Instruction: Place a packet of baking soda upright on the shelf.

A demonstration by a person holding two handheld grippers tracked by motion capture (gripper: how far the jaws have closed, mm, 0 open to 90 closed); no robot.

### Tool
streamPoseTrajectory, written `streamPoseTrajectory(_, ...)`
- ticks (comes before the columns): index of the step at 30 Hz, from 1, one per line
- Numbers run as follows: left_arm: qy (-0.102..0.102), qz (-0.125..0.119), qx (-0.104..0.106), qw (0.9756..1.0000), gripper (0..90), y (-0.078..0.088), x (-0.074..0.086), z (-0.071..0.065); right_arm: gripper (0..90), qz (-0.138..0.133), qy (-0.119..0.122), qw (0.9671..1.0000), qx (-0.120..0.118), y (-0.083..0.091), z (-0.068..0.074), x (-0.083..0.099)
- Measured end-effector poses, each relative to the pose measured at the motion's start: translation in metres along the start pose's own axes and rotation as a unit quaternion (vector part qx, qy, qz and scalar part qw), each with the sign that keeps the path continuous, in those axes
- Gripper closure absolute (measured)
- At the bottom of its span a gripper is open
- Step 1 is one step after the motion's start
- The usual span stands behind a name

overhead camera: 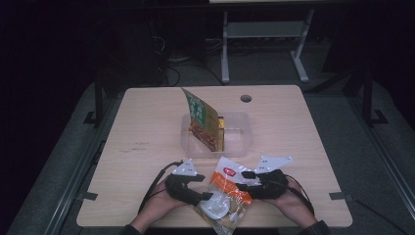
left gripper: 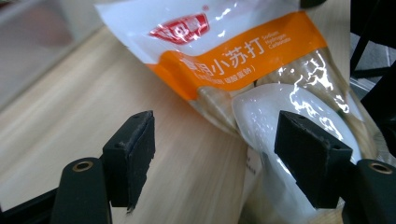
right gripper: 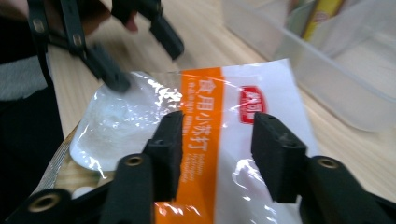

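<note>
While clear bin [overhead camera: 240, 142] sits beyond, pouch [overhead camera: 226, 193] lies between claws.

High view looks down on table [overhead camera: 147, 127] — gripper views share bag [left gripper: 243, 60], close

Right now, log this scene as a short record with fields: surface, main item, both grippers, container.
surface: light wooden table
main item: white and orange baking soda pouch, lying flat at the near edge between the hands
left gripper: open, one jaw over the pouch's clear end
right gripper: open, jaws on either side of the pouch's printed part, not pressing
container: clear plastic bin at mid-table
in container: green packet standing tilted
</note>
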State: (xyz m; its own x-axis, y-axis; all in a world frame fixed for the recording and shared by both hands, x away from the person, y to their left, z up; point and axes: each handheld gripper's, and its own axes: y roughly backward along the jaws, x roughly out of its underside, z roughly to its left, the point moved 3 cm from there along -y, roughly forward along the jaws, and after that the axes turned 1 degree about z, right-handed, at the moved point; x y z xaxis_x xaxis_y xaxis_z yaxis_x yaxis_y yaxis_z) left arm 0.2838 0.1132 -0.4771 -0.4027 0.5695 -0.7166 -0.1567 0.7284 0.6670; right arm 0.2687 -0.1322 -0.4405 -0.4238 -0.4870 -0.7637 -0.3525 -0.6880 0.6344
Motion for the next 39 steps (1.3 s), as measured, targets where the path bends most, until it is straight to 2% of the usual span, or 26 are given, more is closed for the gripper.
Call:
streamPoseTrajectory(2,-0.003,0.01,0.008,0.9999,29.3,-0.009,-0.001,-0.001,46.9,-0.008,-0.001,0.9999,0.008,0.005,-0.004,0.002)
streamPoseTrajectory(5,0.002,0.012,0.022,0.9997,31.5,-0.018,-0.003,-0.004,44.3,-0.013,-0.003,0.9997,0.018,0.01,-0.008,0.006)
streamPoseTrajectory(6,0.004,0.013,0.029,0.9995,32.8,-0.02,-0.004,-0.004,43.8,-0.014,-0.009,0.9996,0.021,0.012,-0.008,0.007)
streamPoseTrajectory(9,0.023,0.01,0.051,0.9984,39.1,-0.026,-0.005,-0.005,43.0,-0.022,-0.006,0.9994,0.027,0.016,-0.012,0.008)
streamPoseTrajectory(11,0.026,0.013,0.062,0.9976,42.8,-0.026,-0.005,-0.004,42.5,-0.026,-0.01,0.9993,0.026,0.018,-0.012,0.008)
streamPoseTrajectory(14,0.031,0.015,0.081,0.9961,51.7,-0.026,-0.005,-0.005,41.6,-0.027,-0.01,0.9992,0.028,0.018,-0.013,0.007)
streamPoseTrajectory(18,0.022,0.021,0.089,0.9955,68.6,-0.025,-0.006,-0.006,40.3,-0.03,-0.009,0.999,0.032,0.018,-0.014,0.007)
streamPoseTrajectory(21,0.006,0.023,0.08,0.9965,80.3,-0.022,-0.008,-0.008,37.5,-0.037,-0.015,0.9988,0.029,0.019,-0.014,0.006)
streamPoseTrajectory(25,-0.015,0.026,0.067,0.9973,88.2,-0.018,-0.01,-0.009,34.1,-0.045,-0.018,0.9985,0.027,0.02,-0.015,0.005)
streamPoseTrajectory(30,-0.005,0.017,0.058,0.9981,88.9,-0.01,-0.01,-0.005,31.4,-0.053,-0.024,0.998,0.024,0.023,-0.016,0.004)
streamPoseTrajectory(32,0.004,0.006,0.057,0.9983,89.1,-0.005,-0.01,-0.002,30.5,-0.057,-0.026,0.9978,0.023,0.024,-0.017,0.004)
streamPoseTrajectory(39,0.01,-0.016,0.032,0.9993,89.3,0.018,-0.008,0.007,29.9,-0.066,-0.027,0.9973,0.016,0.025,-0.016,0.003)
